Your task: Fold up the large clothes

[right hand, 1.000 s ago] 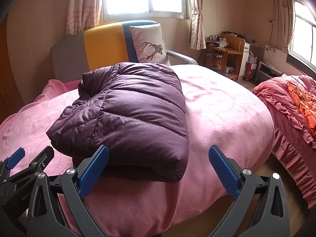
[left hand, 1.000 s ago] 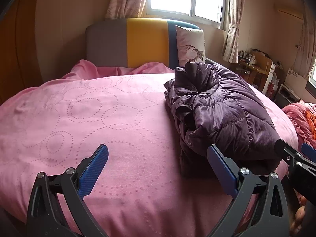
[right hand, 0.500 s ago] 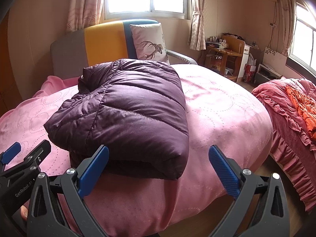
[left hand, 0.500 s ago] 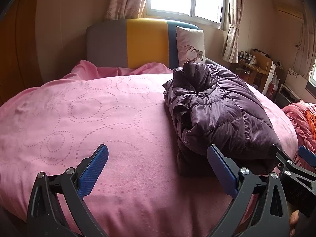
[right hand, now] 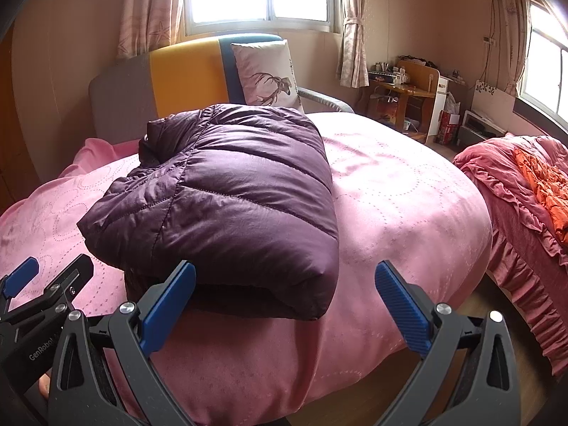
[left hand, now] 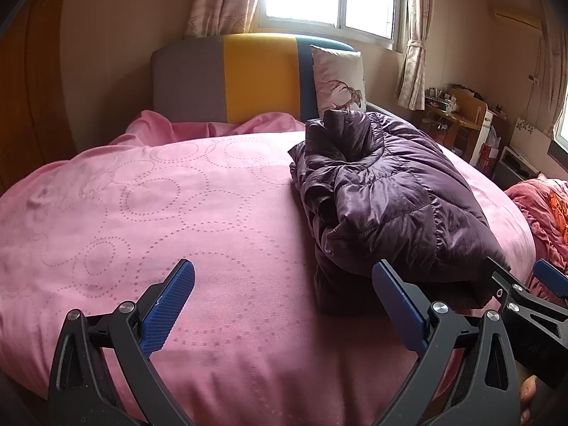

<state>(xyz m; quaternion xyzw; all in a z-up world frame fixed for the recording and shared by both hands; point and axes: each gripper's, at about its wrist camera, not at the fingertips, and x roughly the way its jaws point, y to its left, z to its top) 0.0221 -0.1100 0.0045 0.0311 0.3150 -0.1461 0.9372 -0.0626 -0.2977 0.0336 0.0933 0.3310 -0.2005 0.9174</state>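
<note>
**Jacket folded on the bed, both claws empty**

The pink bed (right hand: 408, 213) filled my view, its quilted cover running up to the striped headboard (left hand: 248, 74). On it lay the purple puffer jacket (right hand: 230, 191), folded into a thick bundle toward the near edge. My left claw (left hand: 280, 305) hung wide open over bare cover, holding nothing; my right claw (right hand: 284, 301) was equally wide open just short of the bundle's near fold. I judged the fold done or nearly so. The risk: slick, springy padding could puff open, or a nudge could slide the bundle off the edge.
</note>
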